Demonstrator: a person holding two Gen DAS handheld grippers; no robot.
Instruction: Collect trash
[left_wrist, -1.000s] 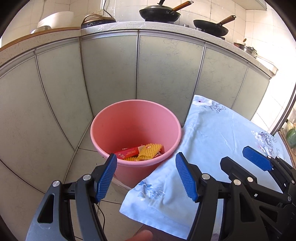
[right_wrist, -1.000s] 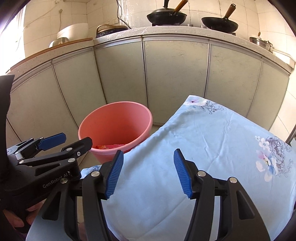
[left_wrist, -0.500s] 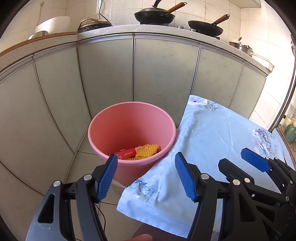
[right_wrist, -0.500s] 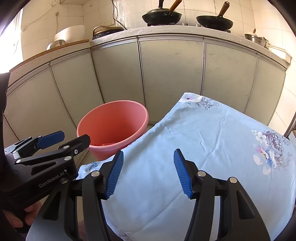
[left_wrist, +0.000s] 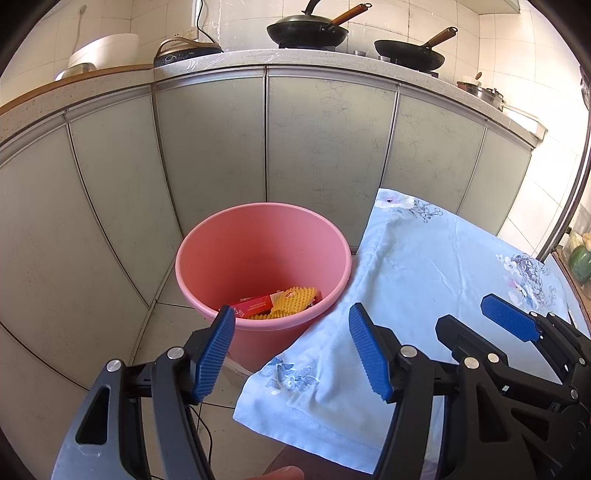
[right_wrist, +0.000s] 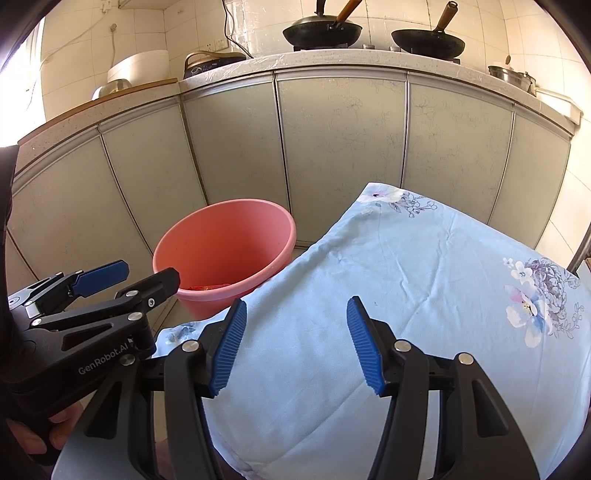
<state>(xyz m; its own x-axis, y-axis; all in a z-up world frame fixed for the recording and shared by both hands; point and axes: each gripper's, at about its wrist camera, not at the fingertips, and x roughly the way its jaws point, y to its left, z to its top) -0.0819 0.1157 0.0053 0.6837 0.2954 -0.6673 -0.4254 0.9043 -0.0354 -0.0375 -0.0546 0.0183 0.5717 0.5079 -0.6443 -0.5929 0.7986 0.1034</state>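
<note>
Left wrist view showed cabinet fronts (left_wrist: 325, 140) filling the background, then the blue floral cloth (left_wrist: 424, 280), which I saw bare of litter. Pink bucket (left_wrist: 258, 236) stood on the floor touching the cloth's edge. Inside lay the trash: a yellow waffled wrapper (left_wrist: 291, 301) and a red packet (left_wrist: 255, 305). I judged collecting essentially done. Left gripper (left_wrist: 291, 354) and right gripper (right_wrist: 293, 345) both gaped, empty.

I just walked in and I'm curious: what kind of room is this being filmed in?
Most likely a home kitchen. Two woks sit on a stove on the counter above cabinet doors, a rice cooker stands to the left, and a pink bucket holds trash.
</note>
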